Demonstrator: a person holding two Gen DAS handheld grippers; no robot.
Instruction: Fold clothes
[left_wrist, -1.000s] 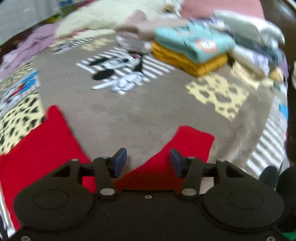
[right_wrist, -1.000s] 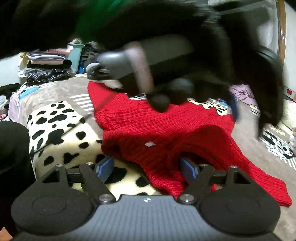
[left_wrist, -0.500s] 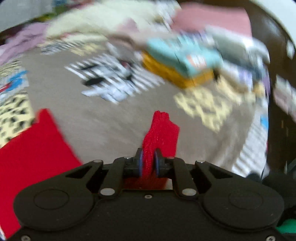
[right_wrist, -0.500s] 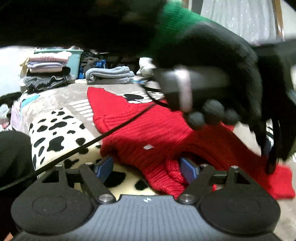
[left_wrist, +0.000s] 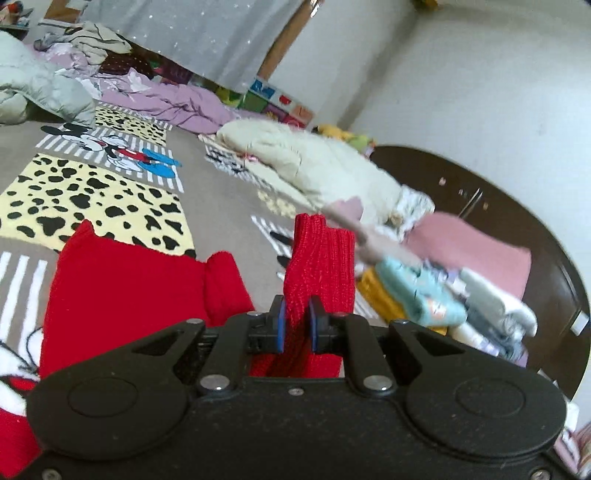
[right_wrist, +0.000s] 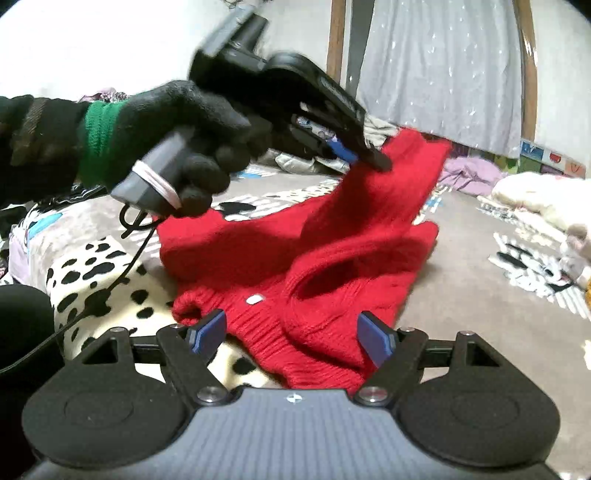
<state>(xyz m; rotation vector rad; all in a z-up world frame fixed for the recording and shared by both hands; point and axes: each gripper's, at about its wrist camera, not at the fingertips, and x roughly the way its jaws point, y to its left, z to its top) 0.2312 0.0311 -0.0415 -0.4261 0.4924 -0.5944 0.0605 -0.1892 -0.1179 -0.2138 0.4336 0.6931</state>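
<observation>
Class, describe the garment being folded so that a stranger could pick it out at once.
Start at the patterned bedspread. In its middle lies the red knitted sweater, one sleeve lifted by the left tongs. It is the only bright red item, spread out, unlike the folded stack.

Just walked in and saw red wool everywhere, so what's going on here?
A person is folding a red sweater on a patterned blanket. The left tongs are shut on one sleeve, lifted off the blanket. The right tongs are open at the collar, gripping nothing.
</observation>
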